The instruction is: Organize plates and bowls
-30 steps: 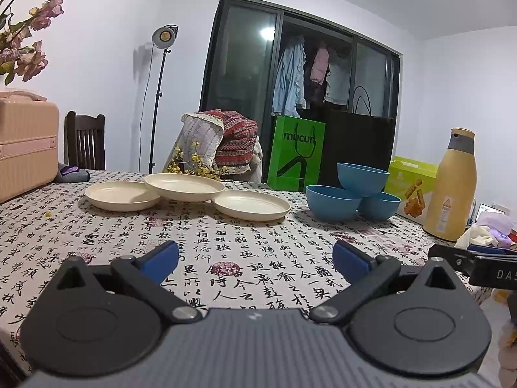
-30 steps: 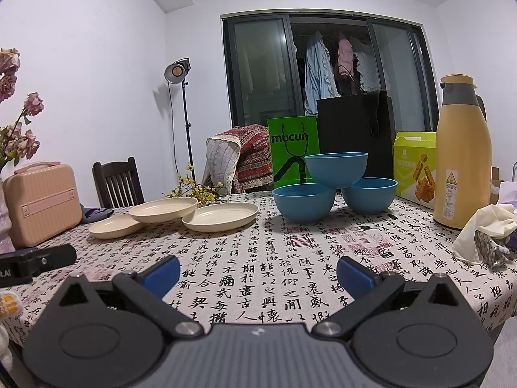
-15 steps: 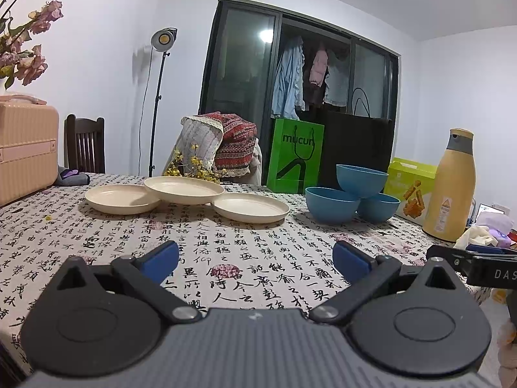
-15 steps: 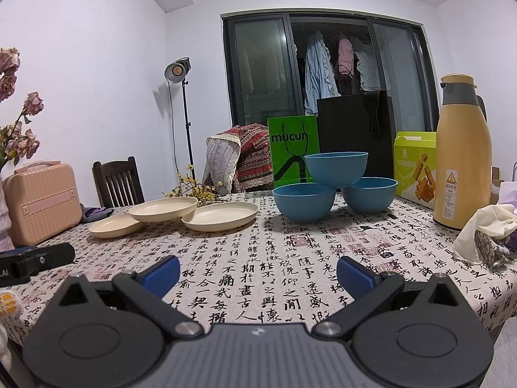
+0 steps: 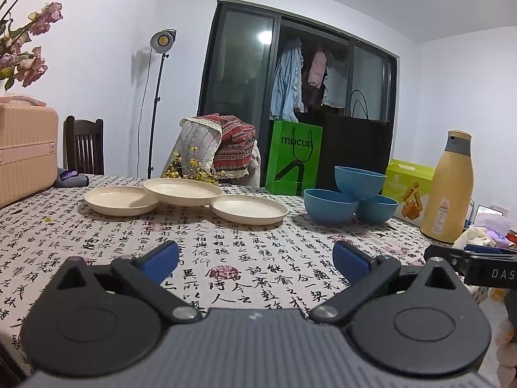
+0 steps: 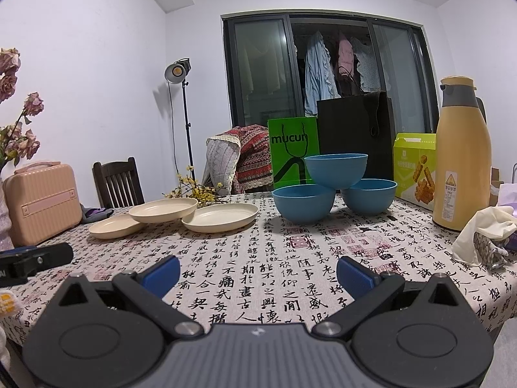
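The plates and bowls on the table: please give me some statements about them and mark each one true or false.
1. Three cream plates lie on the table. True.
2. One blue bowl rests on top of two others. True.
3. The right claw grips a plate. False: it is open and holds nothing.
4. The plates are stacked in one neat pile. False: they are spread out, the middle plate overlapping its neighbours.
5. The left claw is open. True.
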